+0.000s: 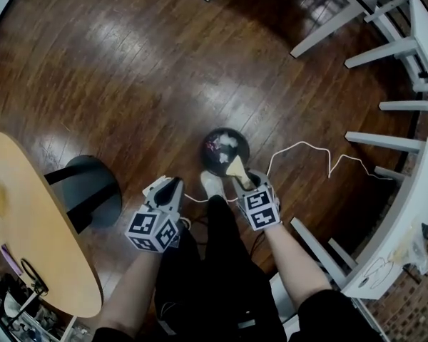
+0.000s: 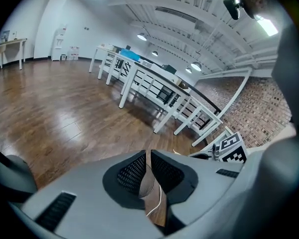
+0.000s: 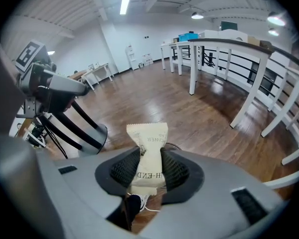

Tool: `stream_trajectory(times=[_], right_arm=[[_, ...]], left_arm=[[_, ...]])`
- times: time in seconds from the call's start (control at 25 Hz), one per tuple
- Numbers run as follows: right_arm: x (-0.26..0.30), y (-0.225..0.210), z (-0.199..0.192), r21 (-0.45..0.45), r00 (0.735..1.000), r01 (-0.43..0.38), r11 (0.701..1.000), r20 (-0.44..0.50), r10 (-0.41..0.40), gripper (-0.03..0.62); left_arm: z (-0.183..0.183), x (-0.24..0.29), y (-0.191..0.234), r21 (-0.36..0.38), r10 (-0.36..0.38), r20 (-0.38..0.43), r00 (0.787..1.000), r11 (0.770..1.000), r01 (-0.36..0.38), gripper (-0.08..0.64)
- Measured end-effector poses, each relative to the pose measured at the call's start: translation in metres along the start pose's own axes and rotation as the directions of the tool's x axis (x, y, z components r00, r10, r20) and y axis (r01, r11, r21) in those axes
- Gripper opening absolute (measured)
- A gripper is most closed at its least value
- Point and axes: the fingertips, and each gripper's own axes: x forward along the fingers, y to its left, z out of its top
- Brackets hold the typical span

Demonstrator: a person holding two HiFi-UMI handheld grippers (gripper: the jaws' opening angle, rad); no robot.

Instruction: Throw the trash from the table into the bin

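Note:
A black round bin [image 1: 215, 164] stands on the wooden floor, with crumpled trash inside it. My right gripper [image 1: 242, 180] is at the bin's near rim, shut on a cream snack wrapper [image 1: 236, 167]. In the right gripper view the wrapper [image 3: 148, 143] stands upright between the pads of the right gripper [image 3: 149, 161], its top poking out past them. My left gripper [image 1: 172, 185] hangs to the left of the bin, pointing down at the floor. In its own view the left gripper [image 2: 148, 171] has its jaws nearly together, with only floor showing through the slit.
A round wooden table [image 1: 36, 226] with small items on it sits at the left on a dark pedestal base [image 1: 93, 187]. A white cable [image 1: 307, 152] trails over the floor right of the bin. White tables and railings [image 1: 399, 55] line the right side. A person's legs and a white shoe [image 1: 212, 184] are between the grippers.

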Motion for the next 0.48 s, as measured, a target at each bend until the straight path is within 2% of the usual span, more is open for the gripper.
stream_trajectory(times=[0.24,0.32,0.4,0.48], right_arm=[[0.008,-0.005,0.009,-0.023,1.000,-0.014,1.000,-0.003,0.014,0.143],[0.013,-0.005,0.010,-0.039,1.000,-0.015,0.999,-0.011,0.015,0.173],[0.017,-0.004,0.010,-0.044,1.000,-0.019,0.999,-0.023,0.018,0.250],[0.020,-0.002,0.009,-0.048,0.999,-0.028,0.998,-0.036,0.026,0.258]], left_arm=[[0.002,0.007,0.001,-0.028,0.009,0.017,1.000,1.000,-0.008,0.034],[0.001,0.008,0.001,-0.038,0.014,0.019,1.000,0.999,-0.014,0.034],[-0.001,0.007,0.004,-0.047,0.023,0.018,1.000,0.999,-0.023,0.034],[-0.004,0.005,0.007,-0.055,0.032,0.016,0.999,0.998,-0.031,0.034]])
